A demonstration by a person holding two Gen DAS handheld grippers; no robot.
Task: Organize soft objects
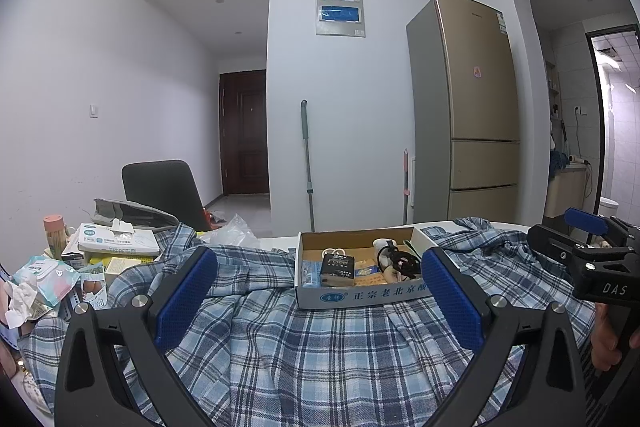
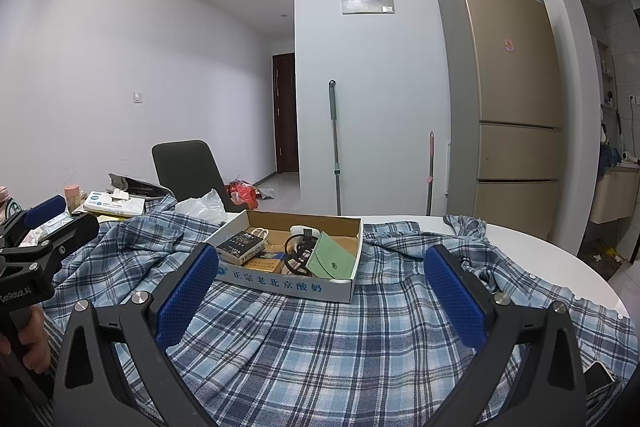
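Note:
A blue plaid shirt (image 1: 312, 351) lies spread and rumpled over the white table; it also shows in the right wrist view (image 2: 328, 347). My left gripper (image 1: 320, 291) is open and empty, its blue pads just above the shirt. My right gripper (image 2: 320, 291) is open and empty above the shirt too. The right gripper shows at the right edge of the left wrist view (image 1: 588, 251). The left gripper shows at the left edge of the right wrist view (image 2: 40, 231).
A shallow cardboard box (image 1: 360, 297) of small items sits on the shirt ahead, also in the right wrist view (image 2: 288, 283). Tissue box (image 1: 120, 239), packets and clutter (image 1: 44, 279) at left. Chair (image 1: 164, 191), fridge (image 1: 472, 107) and mops (image 1: 306, 163) stand behind. The table's edge (image 2: 600, 283) curves at right.

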